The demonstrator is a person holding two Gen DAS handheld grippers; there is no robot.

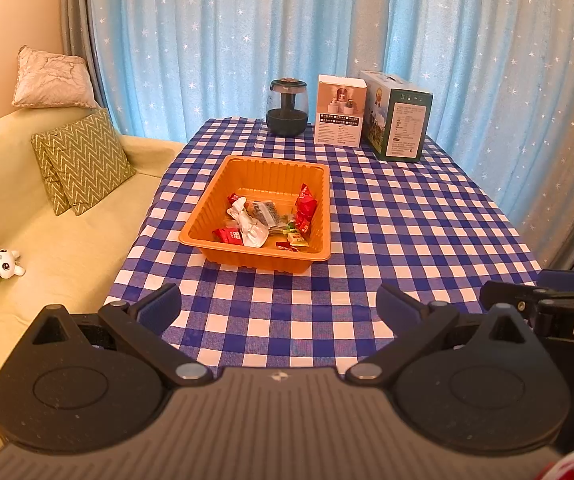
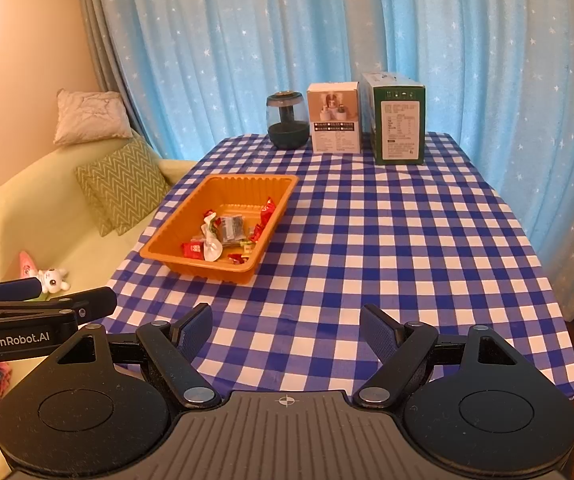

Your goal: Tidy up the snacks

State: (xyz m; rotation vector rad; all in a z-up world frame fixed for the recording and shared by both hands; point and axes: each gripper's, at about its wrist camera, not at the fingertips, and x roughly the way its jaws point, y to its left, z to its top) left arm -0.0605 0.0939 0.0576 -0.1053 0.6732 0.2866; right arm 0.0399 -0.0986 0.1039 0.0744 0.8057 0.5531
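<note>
An orange tray stands on the blue-and-white checked table, left of centre; it also shows in the right wrist view. Several wrapped snacks lie in it, red, white and clear packets. My left gripper is open and empty, above the table's near edge, short of the tray. My right gripper is open and empty, to the right of the left one, also near the front edge. Each gripper shows at the edge of the other's view.
At the table's back stand a dark glass jar, a white box and a green box. A yellow sofa with cushions and plush toys lies left. A blue curtain hangs behind.
</note>
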